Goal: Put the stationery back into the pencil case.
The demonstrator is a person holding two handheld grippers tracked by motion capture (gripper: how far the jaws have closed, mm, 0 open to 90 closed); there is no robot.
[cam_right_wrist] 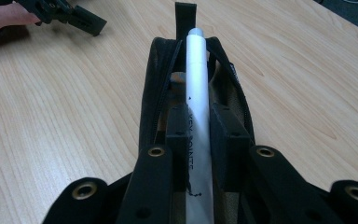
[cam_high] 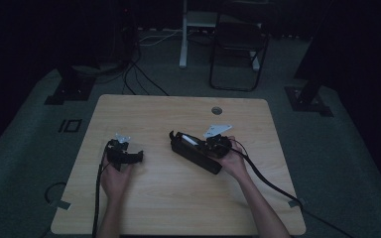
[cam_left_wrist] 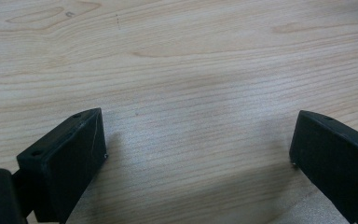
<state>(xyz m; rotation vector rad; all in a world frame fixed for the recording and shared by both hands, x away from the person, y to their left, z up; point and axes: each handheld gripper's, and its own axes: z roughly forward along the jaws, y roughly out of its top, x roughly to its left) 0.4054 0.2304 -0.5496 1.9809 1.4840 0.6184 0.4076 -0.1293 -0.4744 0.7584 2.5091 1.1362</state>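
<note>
In the high view, the left gripper (cam_high: 124, 154) sat at the lower left of the wooden bench (cam_high: 178, 198), held by the person's left hand (cam_high: 114, 181), with its cable (cam_high: 97, 198) trailing down toward the bottom edge. In the left gripper view its two black jaws stood wide apart with nothing between them but bare wood grain, one jaw at the lower left of the frame and the other at the lower right.

Toward the middle of the high view lay a black zip pouch (cam_high: 194, 152), set at a slant from upper left to lower right. The right gripper (cam_high: 218, 145) was at the pouch's right end, held by the right hand (cam_high: 235, 163), a grey plate (cam_high: 217, 130) showing on top of it.

In the right gripper view the pouch (cam_right_wrist: 154, 88) was unzipped and ran up the centre of the frame. A white pen (cam_right_wrist: 198, 116) with dark lettering lay along the opening, and the right gripper's jaws were closed against its barrel from both sides. The left gripper (cam_right_wrist: 70, 16) showed at the upper left of that frame.
</note>
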